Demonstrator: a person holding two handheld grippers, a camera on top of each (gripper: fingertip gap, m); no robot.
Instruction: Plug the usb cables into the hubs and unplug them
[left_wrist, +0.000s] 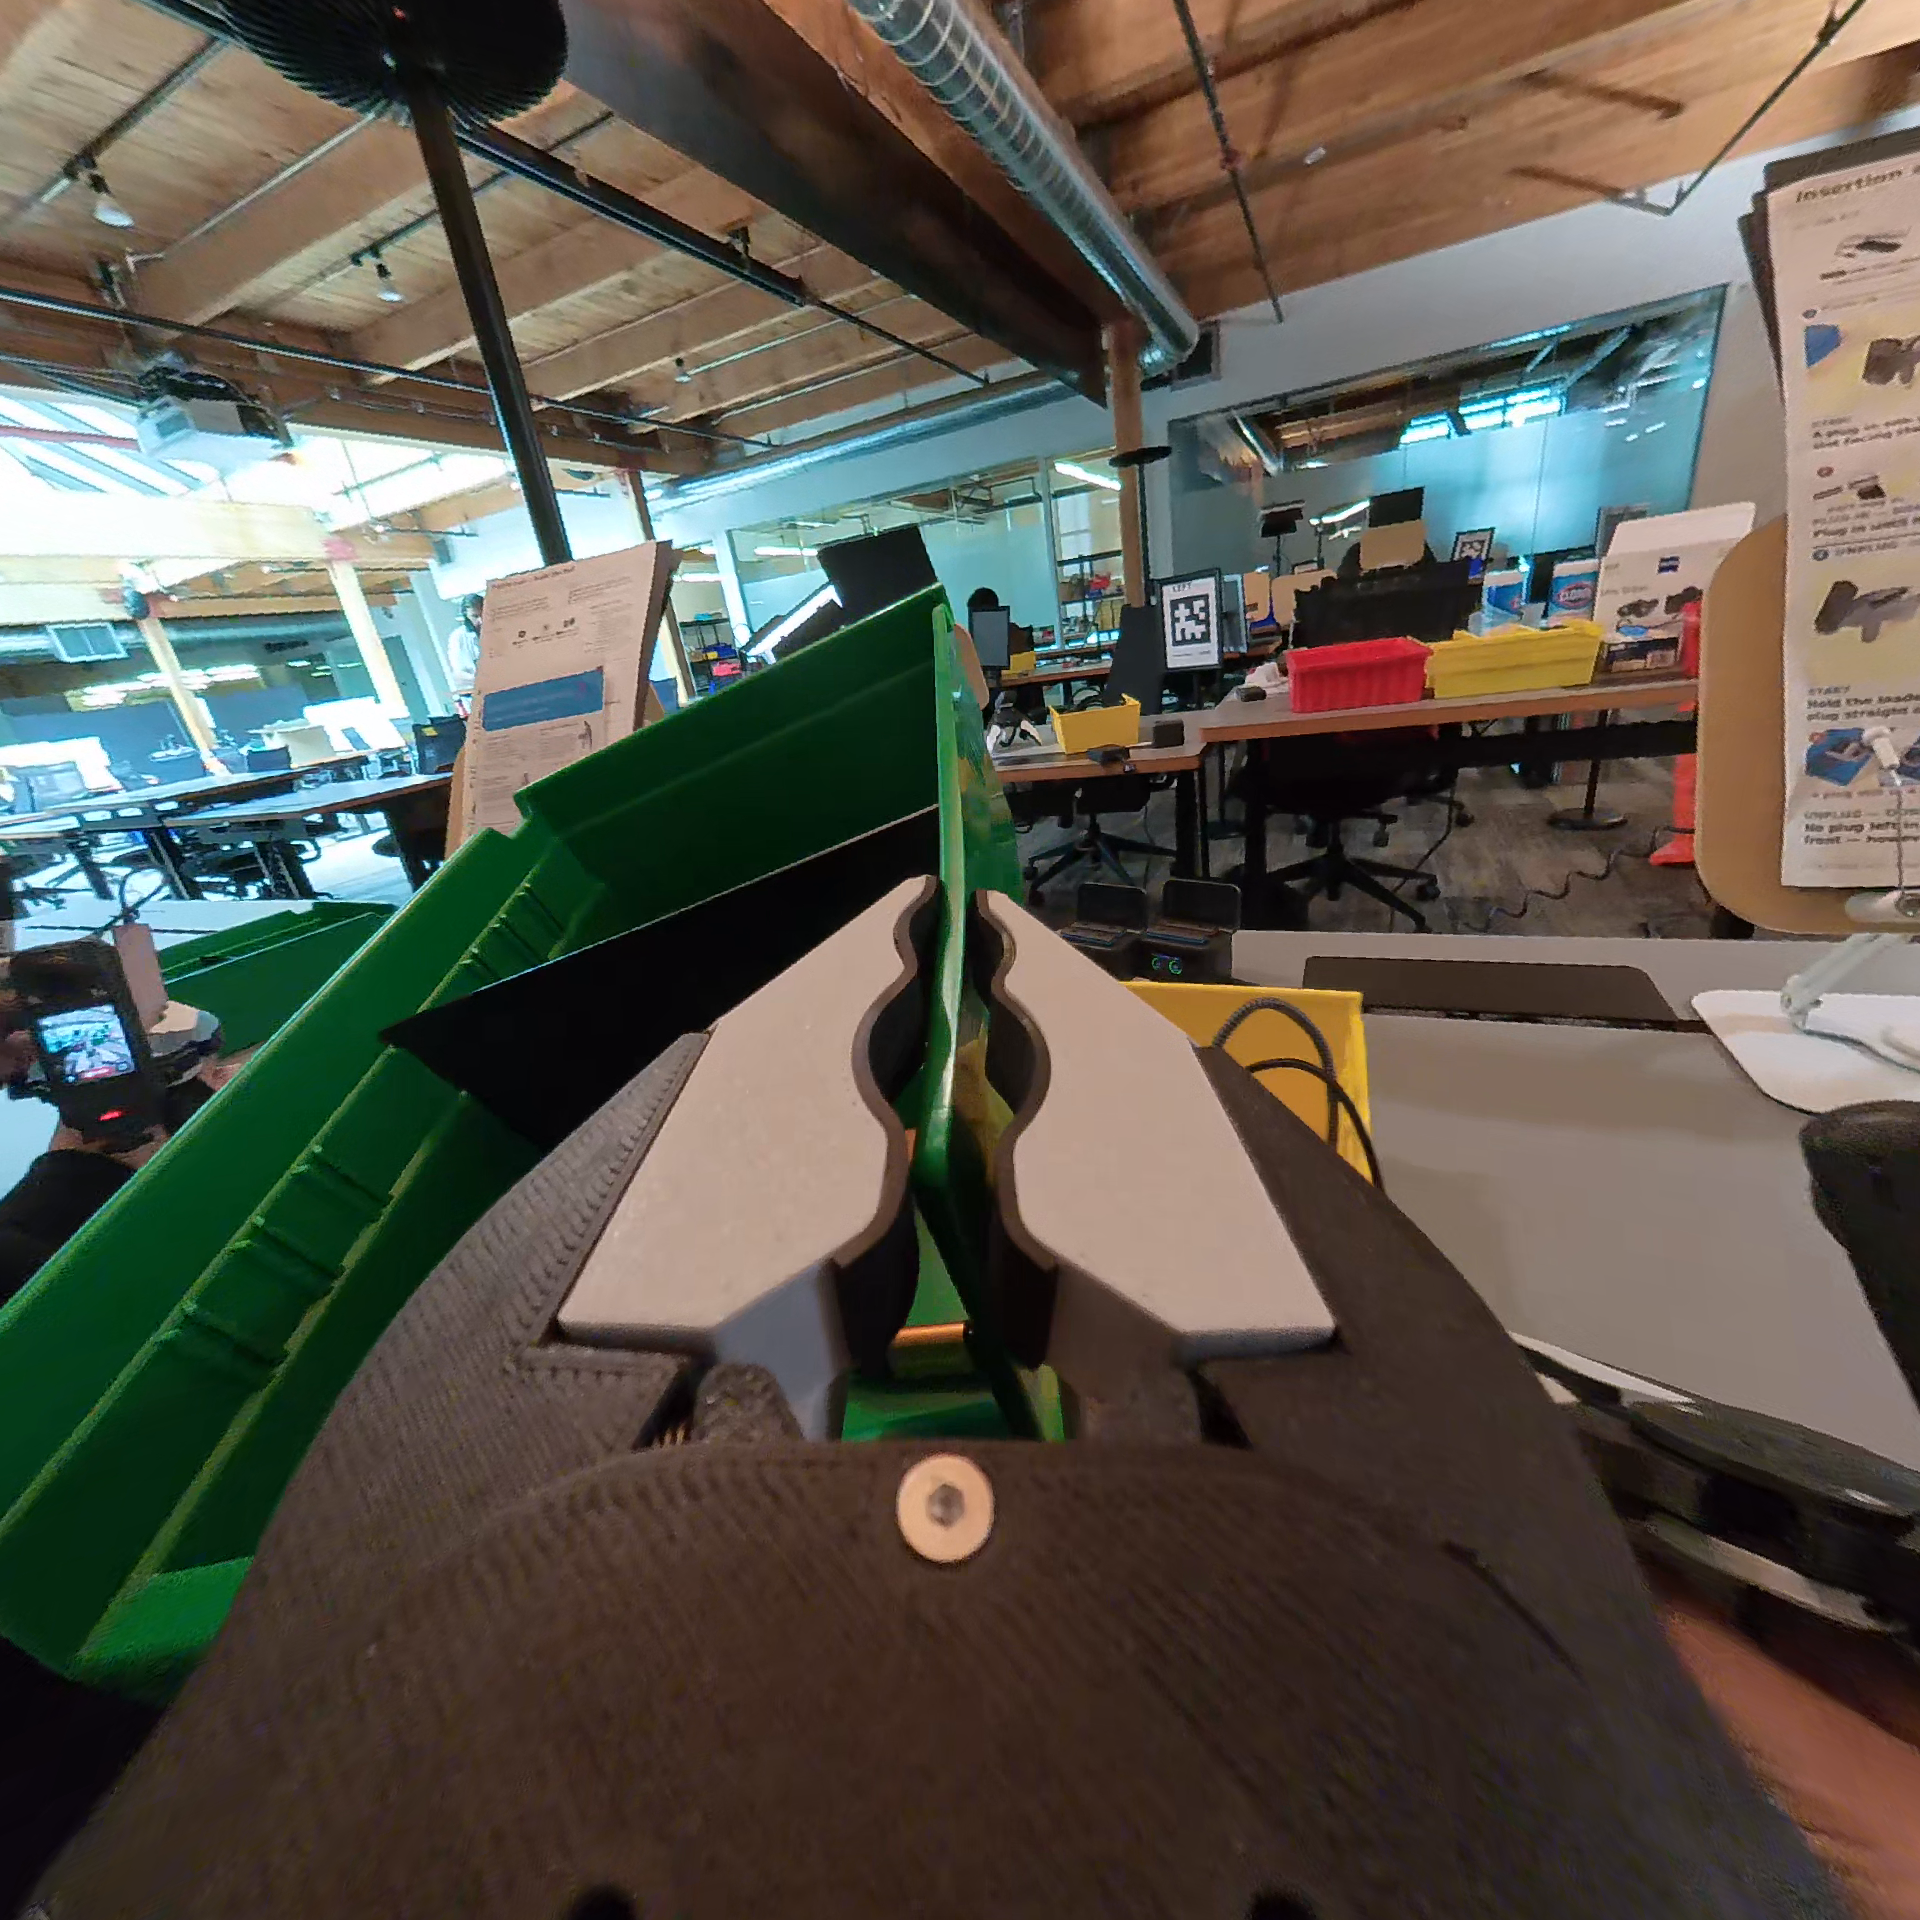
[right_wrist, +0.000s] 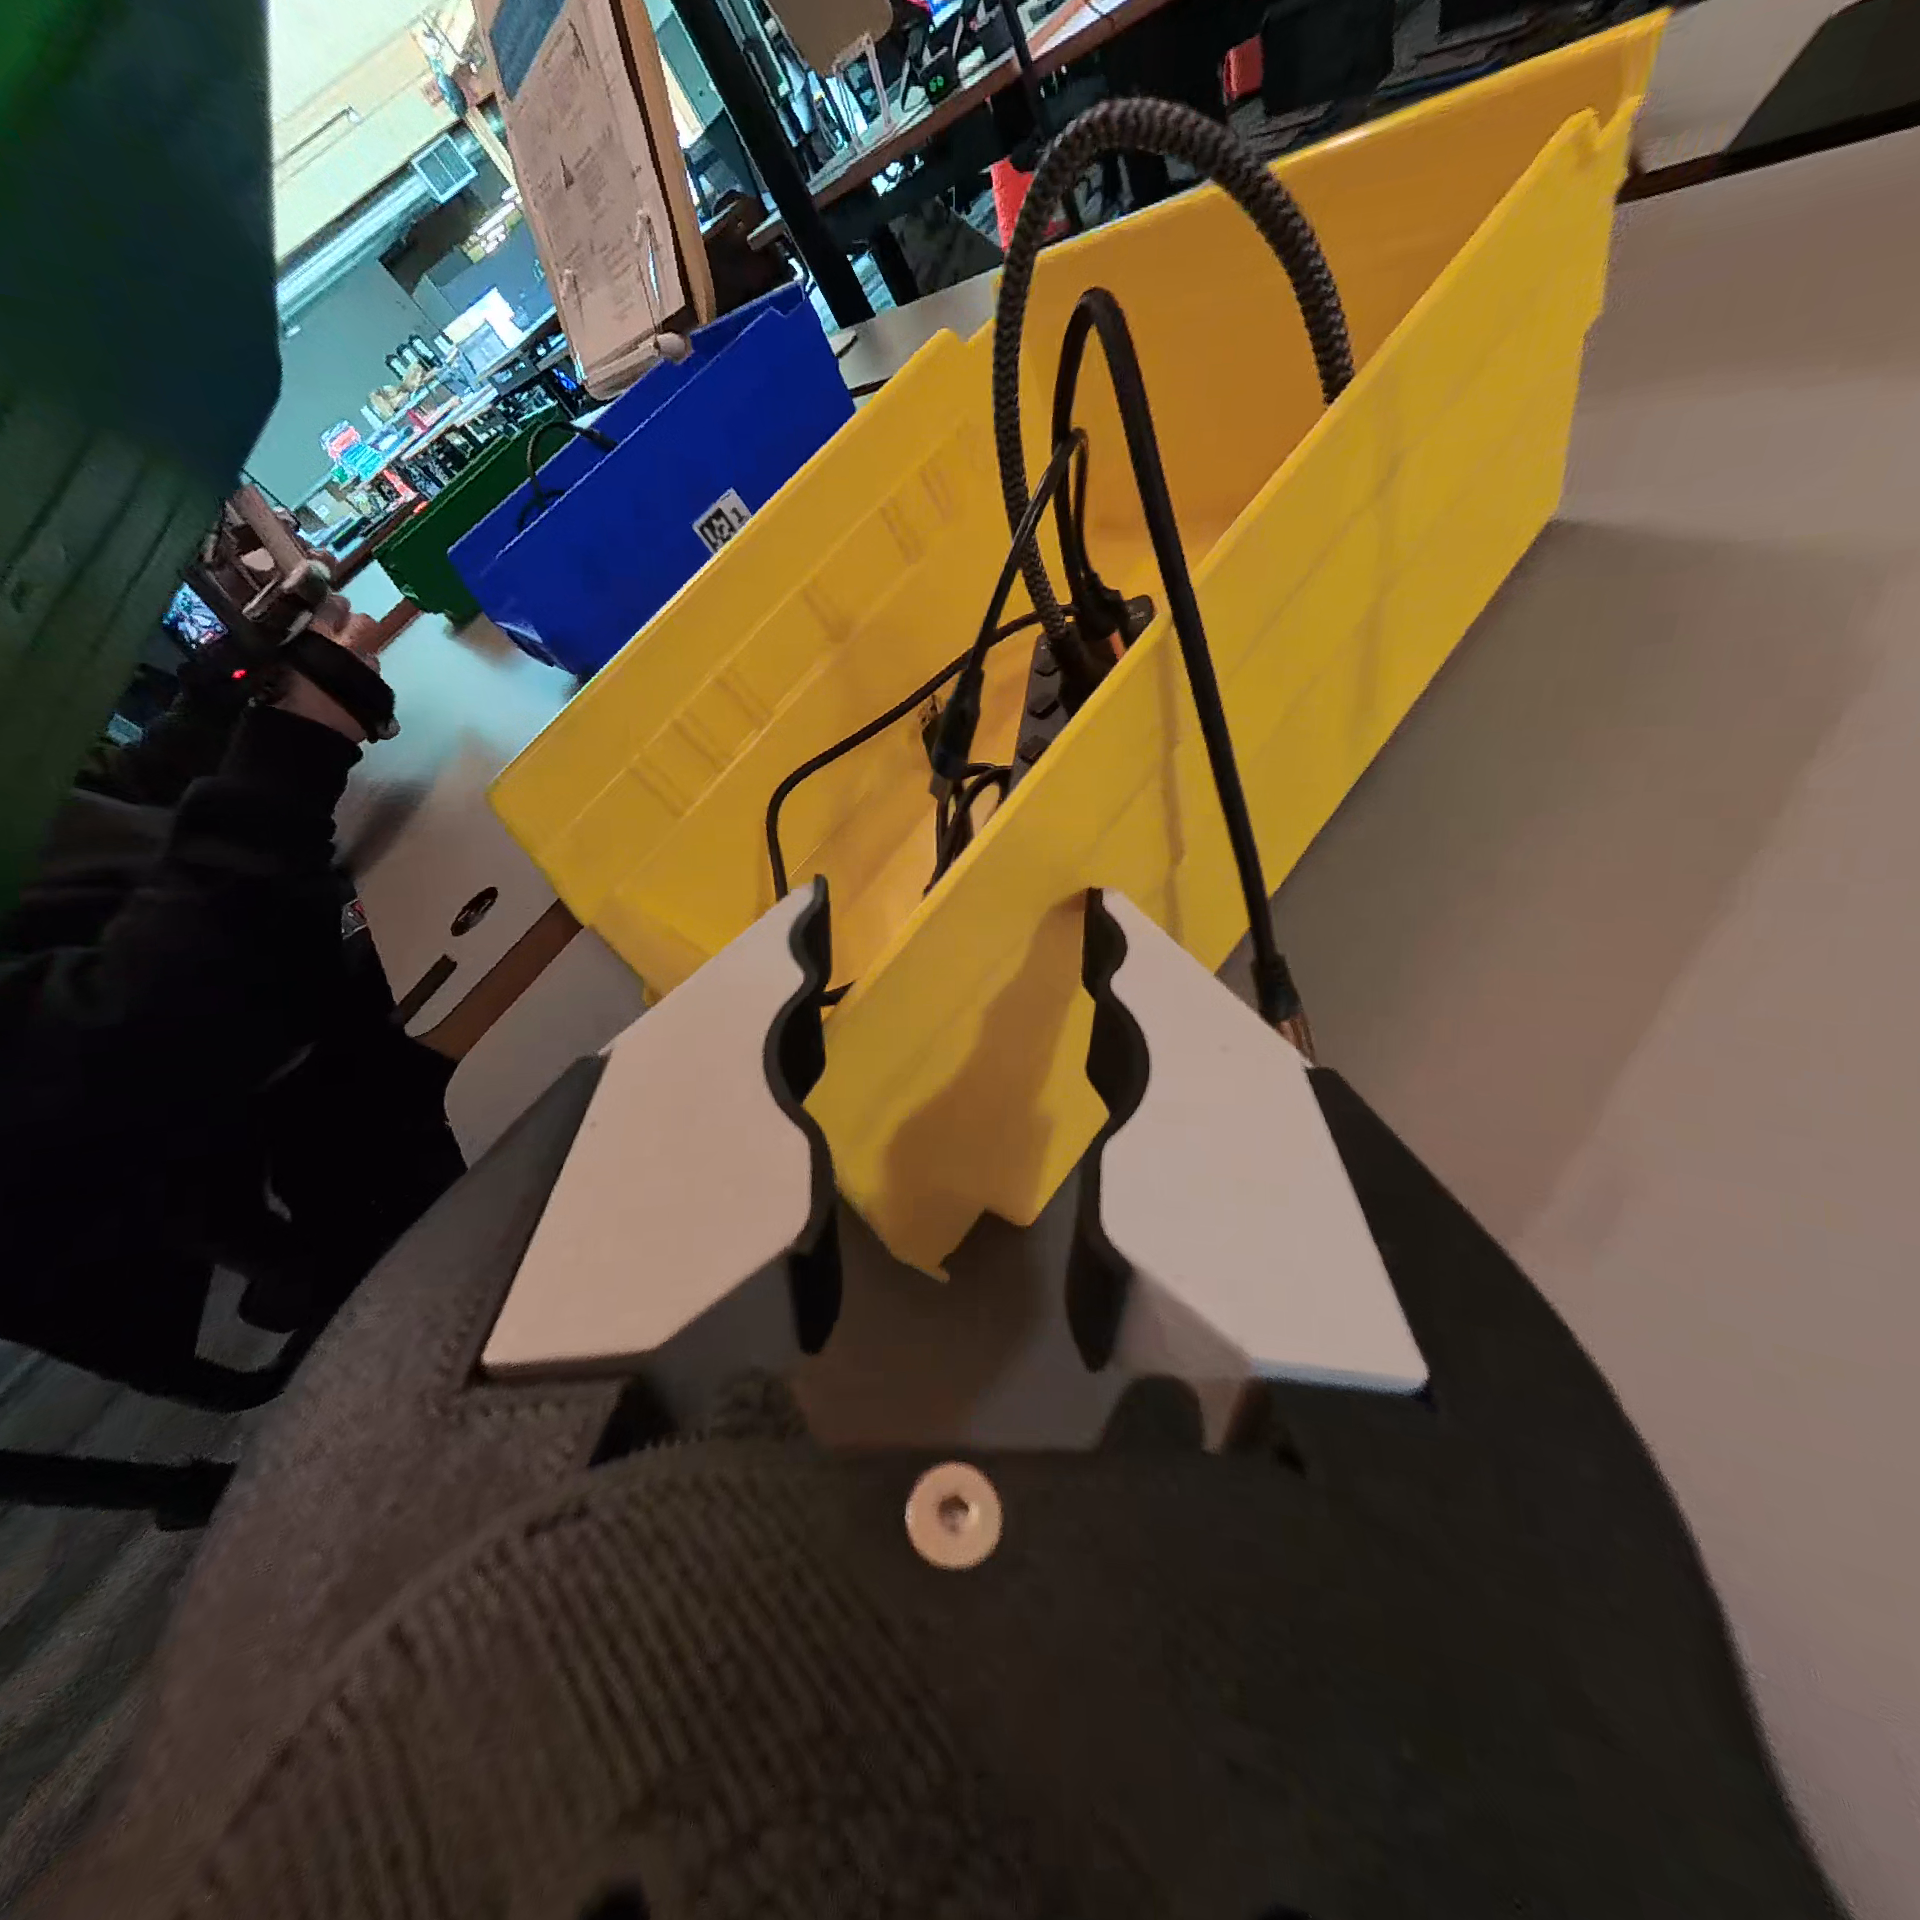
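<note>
The left gripper (left_wrist: 961, 914) is closed on the thin wall of a green bin (left_wrist: 312, 1195), which it holds tilted and lifted above the tabletop (left_wrist: 1558, 1174); the wall is pinched between the two grey fingers (left_wrist: 790, 1122). The right gripper (right_wrist: 956, 914) stands around the near corner of a yellow bin (right_wrist: 1403, 499). Its fingers are fairly narrow, with the bin wall between them, but it cannot be told whether they really press on it.

The task's things are in the yellow bin. A dark hub (right_wrist: 1070, 675) lies on the bottom near the right wall, with a thick braided cable (right_wrist: 1174, 166) and a thin black cable (right_wrist: 1195, 644) rising from it in loops. The thin cable hangs over the wall, and its plug (right_wrist: 1283, 997) rests on the tabletop just beside the right finger. A blue bin (right_wrist: 644, 499) stands farther back, beyond the yellow one.

The step in hand seems to be arranging the bins, not yet plugging. The next move probably calls for putting the green bin down, releasing both walls, and then taking the free plug with one gripper while the other keeps the hub steady. The cables are tangled, so they may drag the hub.
</note>
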